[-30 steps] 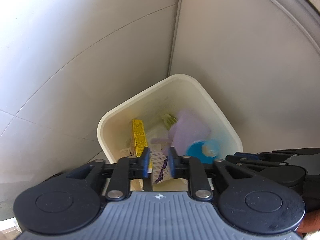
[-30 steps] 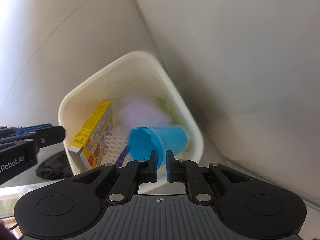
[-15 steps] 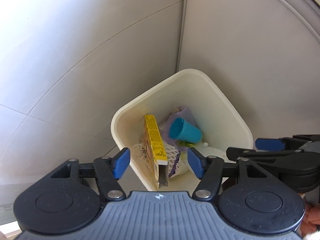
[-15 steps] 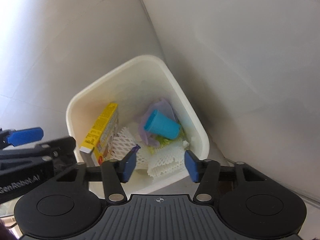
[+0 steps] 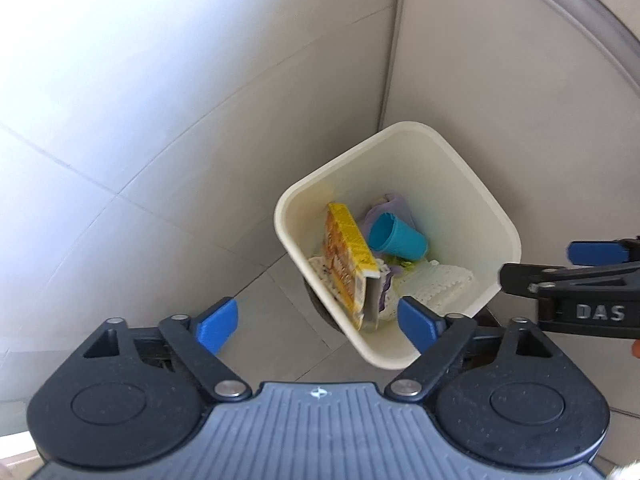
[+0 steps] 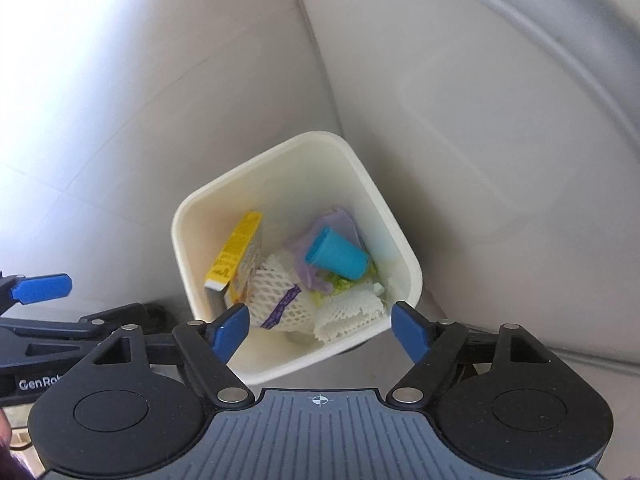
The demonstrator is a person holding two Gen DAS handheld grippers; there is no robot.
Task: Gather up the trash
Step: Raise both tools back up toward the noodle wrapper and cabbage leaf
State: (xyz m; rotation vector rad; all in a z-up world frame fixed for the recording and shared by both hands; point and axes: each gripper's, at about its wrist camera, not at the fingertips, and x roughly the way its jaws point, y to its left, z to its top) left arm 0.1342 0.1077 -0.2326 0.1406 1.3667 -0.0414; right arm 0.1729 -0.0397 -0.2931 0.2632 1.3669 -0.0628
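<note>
A cream square trash bin [image 5: 496,216] [image 6: 180,216] stands below both grippers. In it lie a blue cup [image 5: 396,238] [image 6: 336,258], a yellow box [image 5: 348,256] [image 6: 236,252], white foam netting [image 5: 436,284] [image 6: 280,292] and a purple wrapper [image 5: 390,204] [image 6: 340,220]. My left gripper [image 5: 318,328] hangs above the bin's near left rim, its jaws opening, nothing between them. My right gripper [image 6: 322,334] hangs over the near rim, jaws also opening and empty. Each gripper's blue-tipped fingers [image 5: 596,252] [image 6: 40,286] show at the edge of the other's view.
The bin sits in a corner where pale tiled surfaces [image 5: 160,140] meet a plain light panel [image 6: 480,120]. A grey curved edge [image 5: 592,28] runs across the upper right. Something dark [image 6: 154,312] lies on the floor by the bin's near left side.
Both grippers went from nearly shut to wide and rose away from the bin. The blue cup and the purple wrapper dropped from near the fingers and now rest inside the bin.
</note>
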